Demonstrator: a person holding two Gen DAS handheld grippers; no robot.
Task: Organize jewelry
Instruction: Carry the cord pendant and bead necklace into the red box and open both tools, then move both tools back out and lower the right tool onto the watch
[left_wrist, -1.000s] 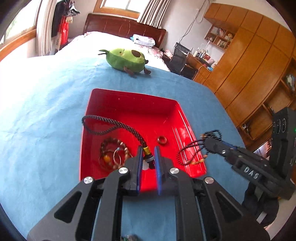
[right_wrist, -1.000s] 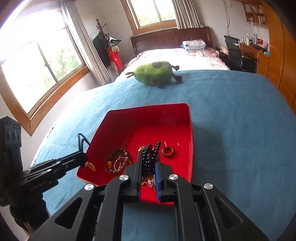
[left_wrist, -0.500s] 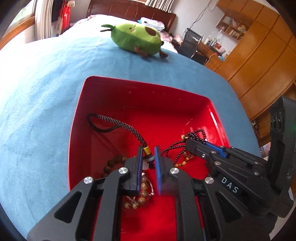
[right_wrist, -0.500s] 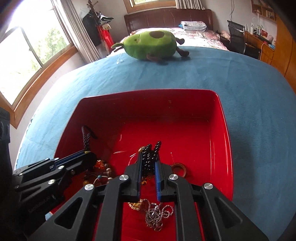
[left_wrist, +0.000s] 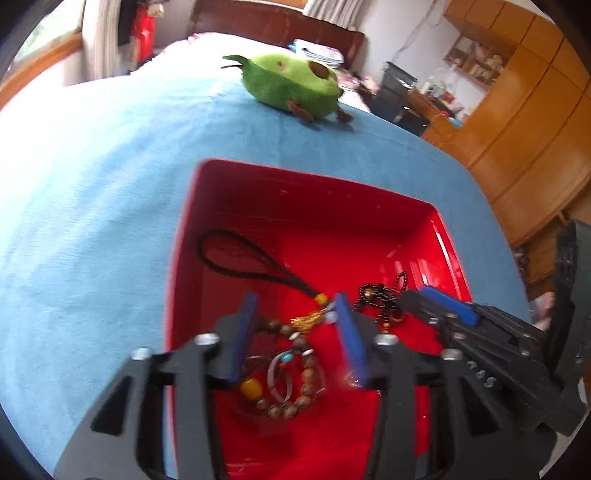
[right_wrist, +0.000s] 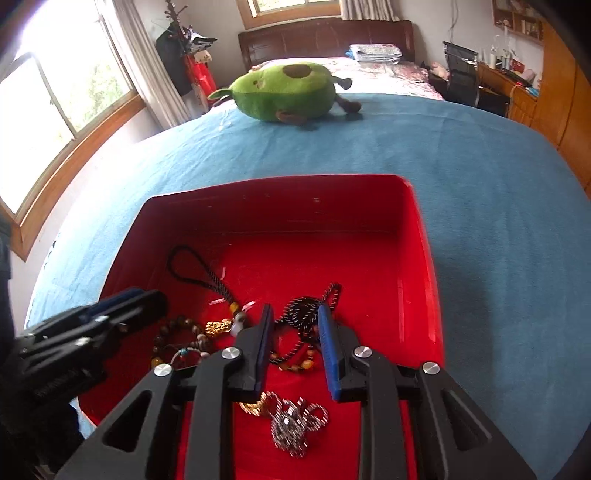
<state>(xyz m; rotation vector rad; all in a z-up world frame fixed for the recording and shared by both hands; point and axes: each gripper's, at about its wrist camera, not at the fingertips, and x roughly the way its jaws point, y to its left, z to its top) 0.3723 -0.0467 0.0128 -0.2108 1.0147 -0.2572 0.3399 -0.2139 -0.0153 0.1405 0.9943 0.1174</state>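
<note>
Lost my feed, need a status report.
Left gripper and right gripper over red tray, jaws opening. Cord pendant and black bead necklace lie in tray. Nothing blocking.

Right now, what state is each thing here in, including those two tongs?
Left tongs: opening, nothing pinched, over the tray.
Right tongs: opening, black beaded string lies loose between them.
Red plastic tray: upright on the blue cloth, holding jewelry.
Black braided cord with gold charm: lying loose in the tray.
Black beaded string: heaped in the tray.
Brown wooden bead bracelet: lying flat.
Silver chain: bunched up.
Green avocado plush toy: lying on its side.
</note>
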